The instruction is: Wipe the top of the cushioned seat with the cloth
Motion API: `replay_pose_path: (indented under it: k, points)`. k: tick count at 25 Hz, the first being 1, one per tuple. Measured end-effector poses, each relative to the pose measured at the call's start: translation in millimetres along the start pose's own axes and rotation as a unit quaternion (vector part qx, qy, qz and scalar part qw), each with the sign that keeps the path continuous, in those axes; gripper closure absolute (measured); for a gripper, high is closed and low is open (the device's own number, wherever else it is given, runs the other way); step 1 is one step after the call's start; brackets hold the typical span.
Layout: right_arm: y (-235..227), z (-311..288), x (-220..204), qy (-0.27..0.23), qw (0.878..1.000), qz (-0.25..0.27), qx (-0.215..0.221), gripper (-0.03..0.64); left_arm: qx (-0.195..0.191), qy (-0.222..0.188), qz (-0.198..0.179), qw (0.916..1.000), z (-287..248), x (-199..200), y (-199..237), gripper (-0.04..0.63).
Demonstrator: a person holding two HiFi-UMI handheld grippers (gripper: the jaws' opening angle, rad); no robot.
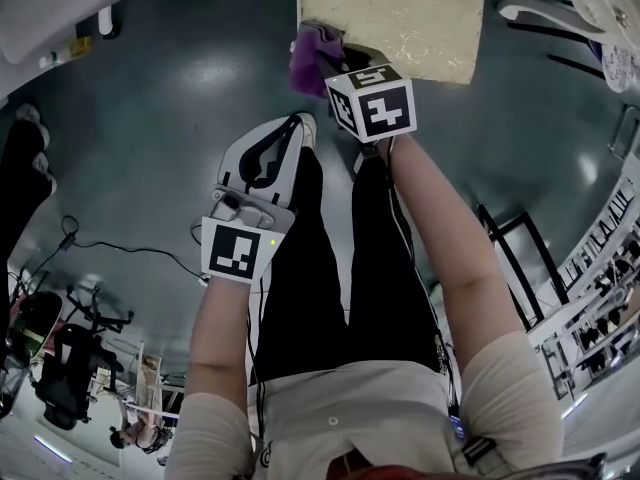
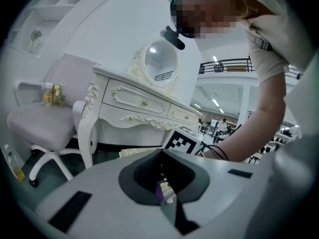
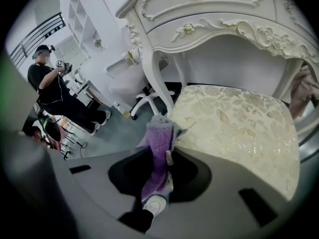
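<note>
The right gripper (image 3: 162, 163) has its jaws clenched on the cloth (image 3: 160, 133). The purple cloth runs as a folded strip through the opening between the jaws, in the lower centre of the right gripper view. Its far end stands out past the tips and reaches the near left corner of the seat (image 3: 239, 128). I cannot tell if it presses on the cushion there. In the head view the cloth sits at the top centre, at the seat's lower left corner.

The left gripper (image 1: 296, 128) is in the middle of the head view, well apart from the seat. Its jaws are closed on each other with nothing gripped.

The seat top is cream with a pale leaf pattern and fills the right half of the right gripper view. Above it stands a white carved table (image 3: 224, 19). The floor (image 1: 150, 118) is dark grey-green and shiny. A white chair (image 3: 132, 86) stands left of the table, and a person (image 3: 50, 83) in black is at the left edge.

The table's drawers are closed. White shelves (image 2: 45, 14) at the upper left of the left gripper view hold small things, too small to name.
</note>
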State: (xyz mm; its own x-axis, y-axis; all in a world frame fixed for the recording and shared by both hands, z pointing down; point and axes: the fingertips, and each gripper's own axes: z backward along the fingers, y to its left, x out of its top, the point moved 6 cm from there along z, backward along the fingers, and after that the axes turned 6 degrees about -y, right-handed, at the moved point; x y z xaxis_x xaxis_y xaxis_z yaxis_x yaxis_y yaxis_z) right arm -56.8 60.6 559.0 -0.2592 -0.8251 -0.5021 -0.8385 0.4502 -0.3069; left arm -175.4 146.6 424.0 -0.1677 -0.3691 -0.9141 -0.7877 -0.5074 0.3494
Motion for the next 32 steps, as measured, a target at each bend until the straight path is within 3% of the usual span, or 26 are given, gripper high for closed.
replay_pose_path:
  k: [32]
  points:
    - [-171.6, 87.7, -42.2, 0.011, 1.0, -0.003, -0.005, 0.518, -0.025, 0.008, 0.009, 0.9996, -129.4, -21.6, -123.8, 0.583]
